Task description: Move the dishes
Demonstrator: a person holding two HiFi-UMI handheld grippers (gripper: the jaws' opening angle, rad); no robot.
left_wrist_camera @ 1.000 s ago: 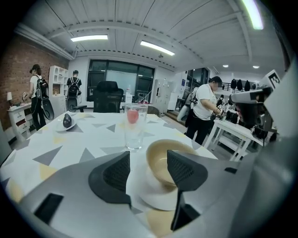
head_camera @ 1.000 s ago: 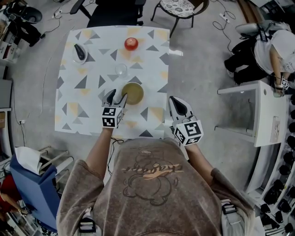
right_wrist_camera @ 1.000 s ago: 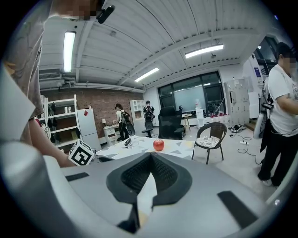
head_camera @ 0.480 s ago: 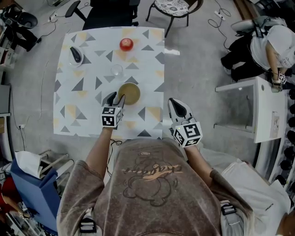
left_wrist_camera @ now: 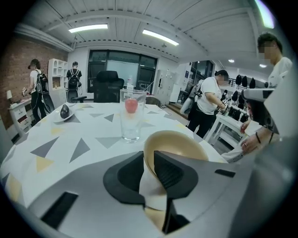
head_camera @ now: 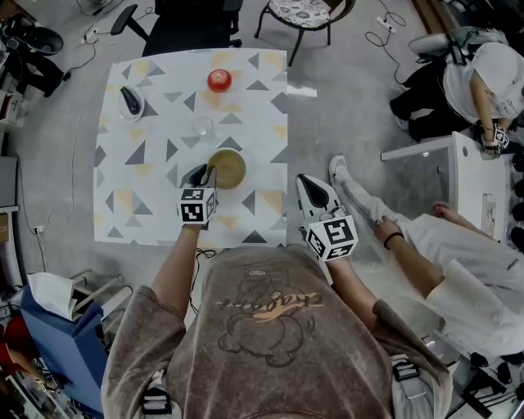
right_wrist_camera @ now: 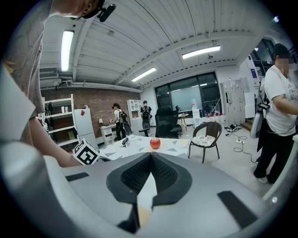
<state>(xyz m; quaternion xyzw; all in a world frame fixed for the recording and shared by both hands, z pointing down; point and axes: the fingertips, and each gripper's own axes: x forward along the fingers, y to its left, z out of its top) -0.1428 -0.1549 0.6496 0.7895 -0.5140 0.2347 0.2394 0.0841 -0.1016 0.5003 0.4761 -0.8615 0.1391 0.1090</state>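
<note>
A tan bowl [head_camera: 228, 167] sits near the middle of the patterned table [head_camera: 147, 204]; in the left gripper view the bowl [left_wrist_camera: 174, 144] has its near rim between the jaws. My left gripper [head_camera: 205, 174] is shut on that rim [left_wrist_camera: 148, 160]. Beyond it stand a clear glass [head_camera: 202, 126] [left_wrist_camera: 131, 118] and a red apple [head_camera: 219, 79] [left_wrist_camera: 131, 105]. A small plate with a dark object [head_camera: 129, 101] [left_wrist_camera: 64, 111] lies at the far left corner. My right gripper [head_camera: 313, 190] [right_wrist_camera: 150, 160] hangs shut and empty off the table's right edge.
A person in white [head_camera: 442, 254] sits on the floor right of me, legs stretched toward the table. Another person [head_camera: 483, 82] stands by a white desk [head_camera: 458, 188] at right. Chairs [head_camera: 307, 12] stand beyond the table's far edge. A blue bin [head_camera: 57, 319] is at lower left.
A person in white has come into view on the floor at right. The left gripper stays shut on the bowl's rim; the view has drifted slightly.
</note>
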